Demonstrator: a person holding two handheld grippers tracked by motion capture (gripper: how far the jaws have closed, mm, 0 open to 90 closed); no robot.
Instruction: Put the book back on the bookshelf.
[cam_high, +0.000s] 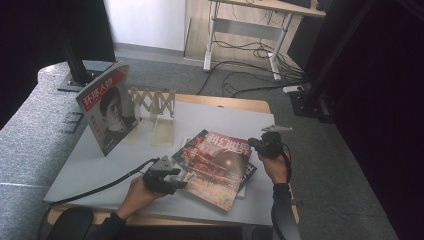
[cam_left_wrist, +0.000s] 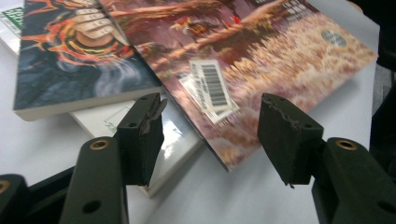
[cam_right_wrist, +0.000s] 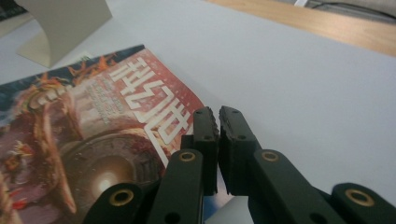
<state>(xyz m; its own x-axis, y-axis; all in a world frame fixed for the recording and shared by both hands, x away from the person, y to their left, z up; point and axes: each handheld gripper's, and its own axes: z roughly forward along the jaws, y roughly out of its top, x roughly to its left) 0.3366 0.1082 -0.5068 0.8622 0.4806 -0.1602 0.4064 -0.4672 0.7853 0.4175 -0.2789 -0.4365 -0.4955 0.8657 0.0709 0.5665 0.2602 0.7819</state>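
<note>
On the desk (cam_high: 150, 165), the red magazine (cam_high: 220, 167) lay atop a stack, its corner between the left claw's (cam_left_wrist: 212, 133) released pads; the right claw (cam_right_wrist: 218, 149) hovered clenched and empty. A shallow bite could let the cover slip or tear.

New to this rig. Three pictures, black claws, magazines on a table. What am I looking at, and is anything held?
No robot: a person holds a two-jaw gripper in each hand. The high view looks down on the table; the other two pictures come from cameras riding on each gripper. A red magazine lies on top of other books; another magazine stands by a folding rack. The left gripper is open, with the red magazine's corner between its jaws, untouched. The right gripper is shut at that magazine's edge; whether it pinches the cover is unclear.
</note>
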